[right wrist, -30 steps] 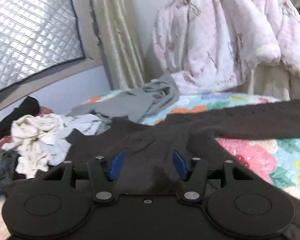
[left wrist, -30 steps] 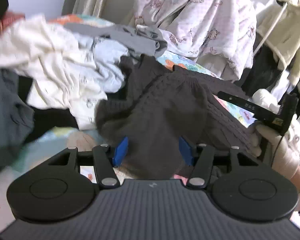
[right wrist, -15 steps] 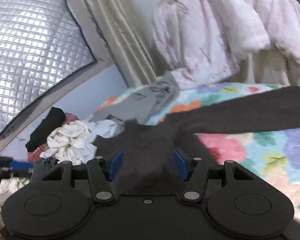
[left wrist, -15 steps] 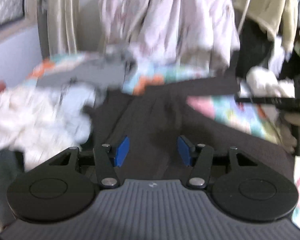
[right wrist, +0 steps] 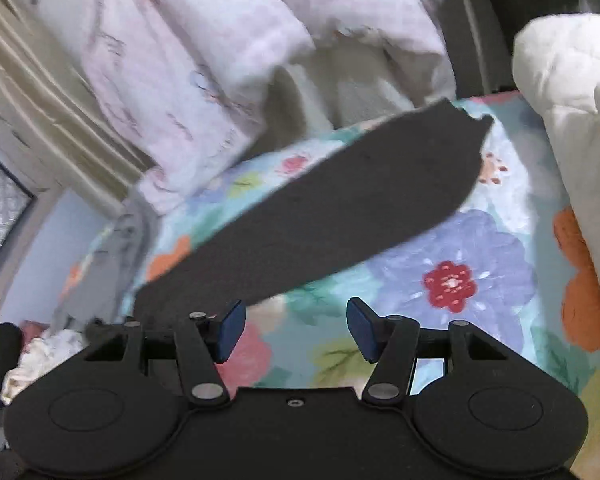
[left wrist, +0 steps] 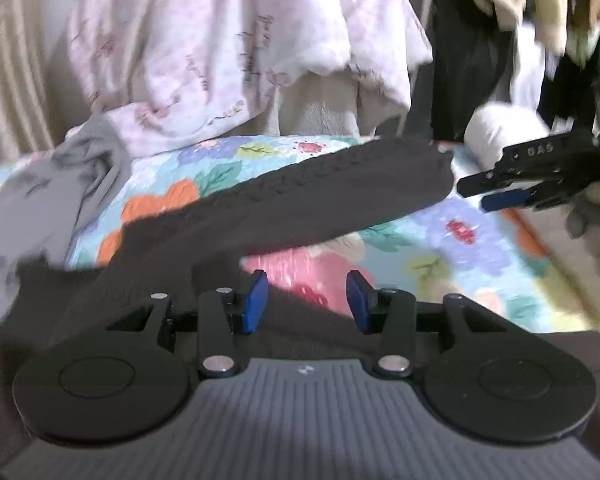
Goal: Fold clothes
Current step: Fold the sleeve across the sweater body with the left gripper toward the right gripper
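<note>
A dark knit sweater (left wrist: 300,208) lies on the floral bedspread (left wrist: 440,248), one sleeve (right wrist: 340,208) stretched toward the far right. My left gripper (left wrist: 306,300) hovers over the sweater's body. Its jaws are closing, and the blue pads (left wrist: 254,302) stand apart with only the sweater's edge and a pink flower showing between them, nothing pinched. My right gripper (right wrist: 296,334) is open over bare bedspread, just right of the sleeve's base. In the left wrist view, a gloved hand holds the right gripper (left wrist: 484,192) just past the sleeve's cuff.
A pink-and-white quilt (left wrist: 240,60) hangs at the back. A grey garment (left wrist: 52,200) lies at the left of the bed, with a clothes pile (right wrist: 40,352) further left. A cream padded garment (right wrist: 560,100) is at the right, and dark clothes (left wrist: 472,60) hang behind.
Both views have swung right across the bed, and the clothes pile has slid out to the left. The sweater is no longer between the right pads. The left pads stand closer together.
</note>
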A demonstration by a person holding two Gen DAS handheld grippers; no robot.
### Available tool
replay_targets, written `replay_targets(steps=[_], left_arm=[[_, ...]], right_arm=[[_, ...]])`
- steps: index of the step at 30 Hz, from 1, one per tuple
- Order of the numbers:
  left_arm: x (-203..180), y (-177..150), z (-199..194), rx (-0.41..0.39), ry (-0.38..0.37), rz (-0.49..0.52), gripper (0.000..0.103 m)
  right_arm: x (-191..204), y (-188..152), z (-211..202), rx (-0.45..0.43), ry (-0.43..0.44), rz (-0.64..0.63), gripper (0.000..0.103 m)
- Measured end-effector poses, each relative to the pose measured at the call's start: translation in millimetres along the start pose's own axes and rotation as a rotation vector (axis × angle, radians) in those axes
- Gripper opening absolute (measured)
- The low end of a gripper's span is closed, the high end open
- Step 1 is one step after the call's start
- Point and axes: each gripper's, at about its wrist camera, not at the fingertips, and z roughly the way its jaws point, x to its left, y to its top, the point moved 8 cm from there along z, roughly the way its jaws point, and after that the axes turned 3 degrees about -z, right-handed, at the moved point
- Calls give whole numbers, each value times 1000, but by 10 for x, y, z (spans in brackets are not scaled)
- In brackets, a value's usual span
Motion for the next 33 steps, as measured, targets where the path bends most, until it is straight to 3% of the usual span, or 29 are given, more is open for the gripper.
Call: replay_targets(steps=[5,7,10,12,14,18,20,22,24,26,27,28,29,30,33], left_arm=[[-128,81,492,6,49,189,47],[-122,28,678,24,108,256,48],[-151,-51,851,25,133,297,49],[-163,-87,968,34,112,303,49],[-159,-100,1107,56,147,342,49],[-112,-35,1363,88,171,358,49],[-68,26,1458,92,200,345,55],[-38,61,1551,101,225,353,74],[-13,86,1635,111,248,361,80],[-12,109,1657,105,239,359,71],[-17,108,1665,110,230,354,41],[-33,98,1672,114,226,354,18],[-49,90,1678,117,223,355,15],[-65,85,1676,114,221,360,10],[-71,80,1615,109,189,320,11]], right_arm=[[-518,24,344,-47,-33,143,62],[-716,50,493,-77,-27,224,62],[-975,80,682,-115,-29,310,62],[-1124,105,773,-138,-21,357,62],[-1229,136,853,-154,16,402,63],[-1236,250,948,-173,50,347,64],[-1251,302,986,-187,57,330,64],[-1276,353,1025,-201,66,322,64],[-1313,409,1073,-212,74,325,64],[-1346,470,1134,-232,82,327,64],[-1346,490,1167,-238,91,320,62],[-1333,492,1193,-239,100,311,41],[-1319,485,1209,-238,105,305,23],[-1306,477,1224,-237,109,300,14],[-1192,518,1127,-285,133,267,13]])
